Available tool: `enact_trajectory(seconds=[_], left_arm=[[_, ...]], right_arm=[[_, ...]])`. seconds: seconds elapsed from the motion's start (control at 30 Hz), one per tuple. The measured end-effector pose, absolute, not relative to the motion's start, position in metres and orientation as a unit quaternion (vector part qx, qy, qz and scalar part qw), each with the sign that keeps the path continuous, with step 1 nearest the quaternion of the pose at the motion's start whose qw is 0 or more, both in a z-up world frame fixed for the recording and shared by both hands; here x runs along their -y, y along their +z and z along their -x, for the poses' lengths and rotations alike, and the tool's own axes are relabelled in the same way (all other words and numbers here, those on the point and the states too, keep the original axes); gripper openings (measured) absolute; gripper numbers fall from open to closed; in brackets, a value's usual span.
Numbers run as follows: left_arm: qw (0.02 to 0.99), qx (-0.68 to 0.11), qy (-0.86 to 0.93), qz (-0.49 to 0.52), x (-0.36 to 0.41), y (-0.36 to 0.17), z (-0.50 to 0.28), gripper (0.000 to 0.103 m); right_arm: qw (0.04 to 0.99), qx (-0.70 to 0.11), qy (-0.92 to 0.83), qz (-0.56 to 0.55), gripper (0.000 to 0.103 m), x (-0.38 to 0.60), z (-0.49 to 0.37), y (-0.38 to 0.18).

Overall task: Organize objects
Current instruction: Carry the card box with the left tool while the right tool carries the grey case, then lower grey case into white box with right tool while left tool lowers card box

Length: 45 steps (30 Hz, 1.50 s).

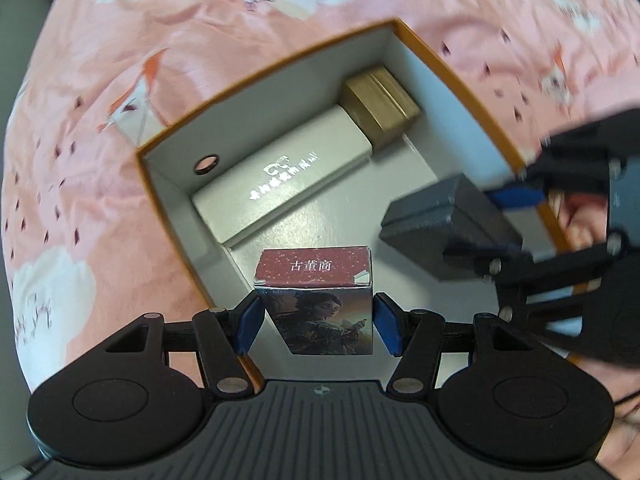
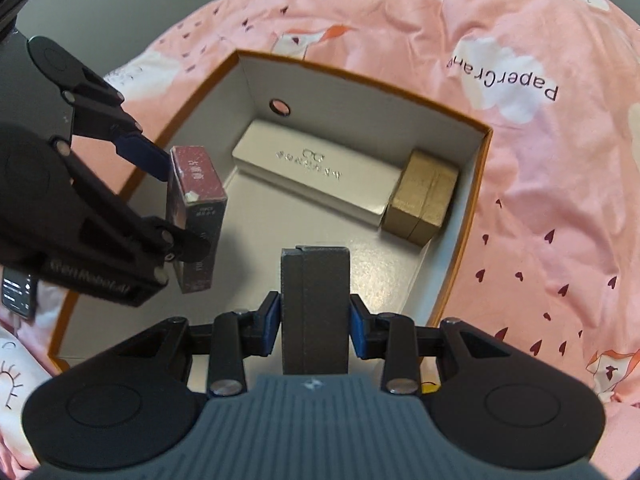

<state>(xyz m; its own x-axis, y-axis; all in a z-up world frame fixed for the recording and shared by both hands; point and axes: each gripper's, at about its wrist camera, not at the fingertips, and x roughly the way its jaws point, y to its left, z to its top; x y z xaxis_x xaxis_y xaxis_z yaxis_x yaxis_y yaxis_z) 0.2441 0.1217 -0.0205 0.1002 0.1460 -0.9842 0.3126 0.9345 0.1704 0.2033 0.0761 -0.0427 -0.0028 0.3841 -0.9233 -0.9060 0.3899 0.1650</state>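
Note:
My left gripper [image 1: 318, 320] is shut on a small card box [image 1: 316, 280] with a dark red top and a printed picture on its side. It hangs over the near part of an open orange-rimmed storage box [image 1: 280, 92]. My right gripper [image 2: 315, 324] is shut on a dark grey box [image 2: 314, 304], held upright over the same storage box [image 2: 400, 120]. Inside, along the far wall, a long white case [image 2: 316, 168] lies with a gold box [image 2: 424, 196] touching its end. The right wrist view shows the left gripper [image 2: 176, 204] with the card box [image 2: 196, 208].
The storage box sits on pink bedding [image 2: 540, 200] printed with white cranes and small hearts. A round metal-ringed hole [image 2: 280, 106] is in the storage box's far wall. White floor shows between the white case and the two held boxes. A dark screen [image 2: 16, 292] lies at the left edge.

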Motion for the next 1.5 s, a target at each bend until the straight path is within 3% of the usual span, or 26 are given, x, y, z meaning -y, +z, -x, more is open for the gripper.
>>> enact_trajectory(seconds=[0.2,0.63,0.9,1.03,1.1,1.2,1.33,1.5], left_arm=[[0.705,-0.666,-0.088,-0.229,-0.114,-0.035,-0.240,0.068],[0.706,-0.686,-0.052,-0.168,-0.127,-0.045,-0.255,0.067],[0.700,-0.690,-0.053,-0.176,-0.124,-0.050,-0.263,0.067],[0.699,-0.691,-0.052,-0.177,-0.122,-0.053,-0.265,0.067],[0.698,-0.692,-0.050,-0.177,-0.121,-0.054,-0.266,0.067],[0.695,-0.695,-0.041,-0.177,-0.121,-0.055,-0.269,0.068],[0.694,-0.698,-0.029,-0.174,-0.119,-0.056,-0.275,0.068],[0.687,-0.707,-0.007,-0.168,-0.114,-0.061,-0.284,0.067]], right_arm=[[0.651,-0.526,0.481,0.260,0.037,-0.086,-0.209,-0.053],[0.617,-0.549,0.482,0.293,0.037,-0.104,-0.201,-0.076],[0.617,-0.519,0.487,0.337,0.037,-0.112,-0.201,-0.076],[0.622,-0.481,0.489,0.378,0.047,-0.112,-0.198,-0.066],[0.623,-0.465,0.487,0.398,0.047,-0.109,-0.200,-0.063],[0.620,-0.451,0.485,0.419,0.046,-0.105,-0.202,-0.061],[0.609,-0.438,0.493,0.440,0.035,-0.100,-0.202,-0.060],[0.591,-0.413,0.511,0.469,0.036,-0.098,-0.196,-0.057]])
